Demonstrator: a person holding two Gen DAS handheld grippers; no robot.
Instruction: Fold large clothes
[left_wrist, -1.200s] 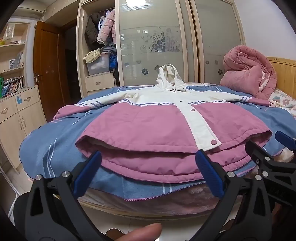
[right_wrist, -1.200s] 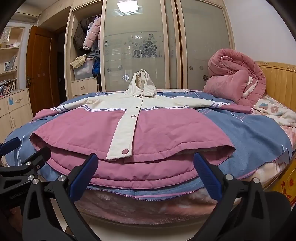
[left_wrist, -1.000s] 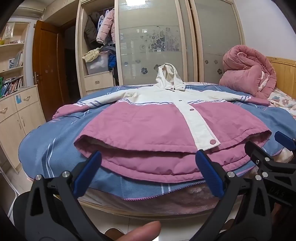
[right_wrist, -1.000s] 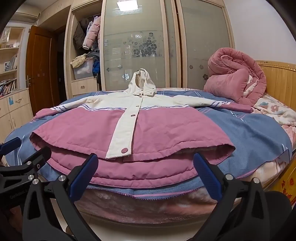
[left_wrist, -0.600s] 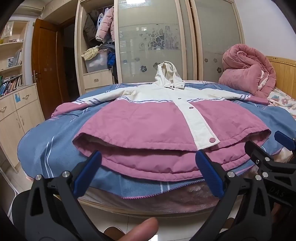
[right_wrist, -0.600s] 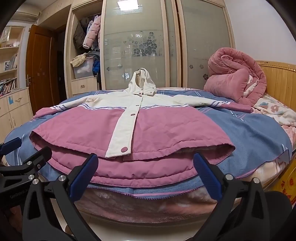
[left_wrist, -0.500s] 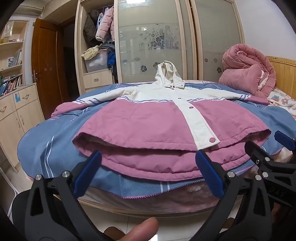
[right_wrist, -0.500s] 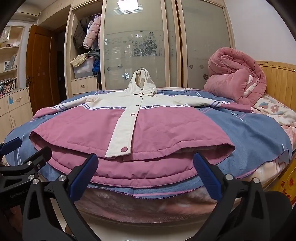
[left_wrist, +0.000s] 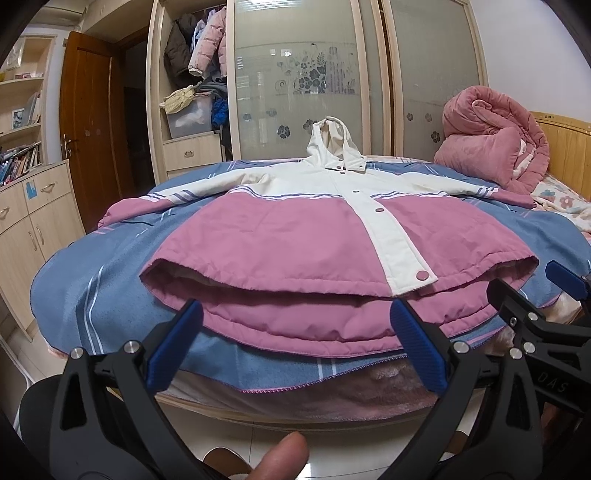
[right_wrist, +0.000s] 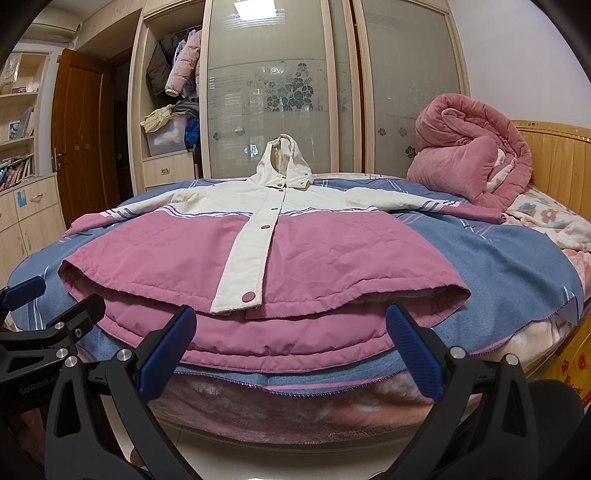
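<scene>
A large pink and white hooded jacket (left_wrist: 295, 236) (right_wrist: 303, 251) lies flat, front up and buttoned, on a blue striped bedcover (left_wrist: 96, 295) (right_wrist: 517, 266), sleeves spread to both sides and hood toward the wardrobe. Its hem hangs near the bed's front edge. My left gripper (left_wrist: 293, 347) hovers open just in front of the hem, its blue pads (left_wrist: 173, 347) apart and holding nothing. My right gripper (right_wrist: 290, 347) is likewise open before the hem, empty. Each gripper shows at the edge of the other's view.
A rolled pink quilt (left_wrist: 487, 144) (right_wrist: 469, 147) sits at the back right by the wooden headboard (right_wrist: 561, 158). A wardrobe (left_wrist: 295, 81) with an open section of clothes stands behind the bed. Cabinets (left_wrist: 26, 218) and a door (left_wrist: 92, 136) are at the left. A fingertip (left_wrist: 284, 458) shows at the bottom.
Both grippers have drifted slightly toward the bed and stay open. The jacket has not moved.
</scene>
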